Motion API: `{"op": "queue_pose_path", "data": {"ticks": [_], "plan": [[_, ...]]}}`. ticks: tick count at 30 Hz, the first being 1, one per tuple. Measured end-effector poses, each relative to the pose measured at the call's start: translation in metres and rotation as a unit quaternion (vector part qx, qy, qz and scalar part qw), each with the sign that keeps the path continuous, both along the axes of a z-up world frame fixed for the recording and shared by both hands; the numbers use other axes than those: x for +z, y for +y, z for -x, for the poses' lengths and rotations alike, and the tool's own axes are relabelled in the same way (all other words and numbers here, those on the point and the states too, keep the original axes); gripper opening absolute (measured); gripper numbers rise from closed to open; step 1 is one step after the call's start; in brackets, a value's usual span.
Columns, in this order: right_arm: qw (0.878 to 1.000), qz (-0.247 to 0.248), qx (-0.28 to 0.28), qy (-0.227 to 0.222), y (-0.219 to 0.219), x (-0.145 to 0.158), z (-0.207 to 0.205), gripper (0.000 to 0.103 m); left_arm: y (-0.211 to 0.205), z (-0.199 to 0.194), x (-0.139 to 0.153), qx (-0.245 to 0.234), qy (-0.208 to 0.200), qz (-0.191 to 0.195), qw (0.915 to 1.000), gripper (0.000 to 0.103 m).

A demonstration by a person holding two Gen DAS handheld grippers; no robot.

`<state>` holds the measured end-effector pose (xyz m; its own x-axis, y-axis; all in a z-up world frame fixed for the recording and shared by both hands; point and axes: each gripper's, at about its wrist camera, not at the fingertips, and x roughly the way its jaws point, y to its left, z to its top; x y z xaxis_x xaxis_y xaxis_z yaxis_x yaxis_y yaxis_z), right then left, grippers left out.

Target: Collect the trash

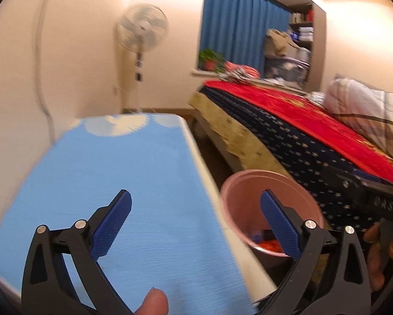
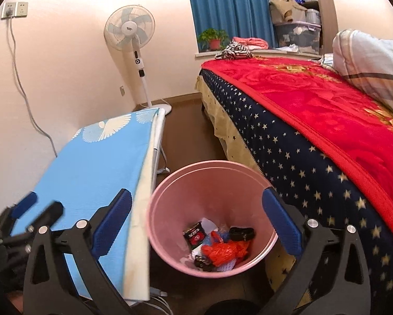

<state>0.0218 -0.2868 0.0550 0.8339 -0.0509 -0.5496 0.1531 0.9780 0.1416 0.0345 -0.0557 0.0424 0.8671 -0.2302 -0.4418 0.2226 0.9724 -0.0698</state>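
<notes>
Pink plastic marks the bin (image 2: 212, 218), which stands on the floor straight ahead of and below the right claw (image 2: 196, 223), framed between its two blue pads. At the bottom lies the collected trash: an orange bag (image 2: 222, 253), a black and red wrapper (image 2: 195, 235), a dark crumpled piece (image 2: 242, 232) and some pale scraps. The right claw is spread wide with nothing between its pads. To its left runs the bench (image 2: 91, 162) with its blue cover, and to its right the bed (image 2: 314, 120) with a red blanket over a starry sheet.

In the left wrist view, which is smeared by motion, the left claw (image 1: 196, 225) is likewise spread and empty; its left pad hangs over the blue bench top, its right pad over the rim of the bin. The part of the bench ahead of this claw shows no loose item; I cannot tell whether anything lies outside these views.

Judging by how things lie, the drop into the bin looks done, and the step in hand is to pull clear and look for more. To do that well, I would keep both claws spread, lift them away from the rim so that no pad knocks the light bin, and sweep the cameras slowly over bench, floor and bed edge. A slower move would also sharpen the left view.
</notes>
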Motion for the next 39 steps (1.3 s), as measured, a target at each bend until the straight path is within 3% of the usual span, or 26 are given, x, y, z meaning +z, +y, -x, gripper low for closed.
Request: {"op": "queue_pose_path", "data": {"ticks": [5,16,39], "plan": [[1.000,0.018,0.005,-0.014,0.043,0.001,0.024,0.098,0.039,0.029,0.014,0.050,-0.019,-0.014,0.9985,0.095],[0.999,0.030,0.027,-0.004,0.097,0.000,0.040,0.098,0.100,0.080,0.017,0.106,0.008,0.015,0.9942,0.095],[0.997,0.069,0.029,-0.019,0.118,0.011,0.052,0.098,0.102,0.080,0.009,0.116,0.017,0.016,0.9929,0.095]]}}
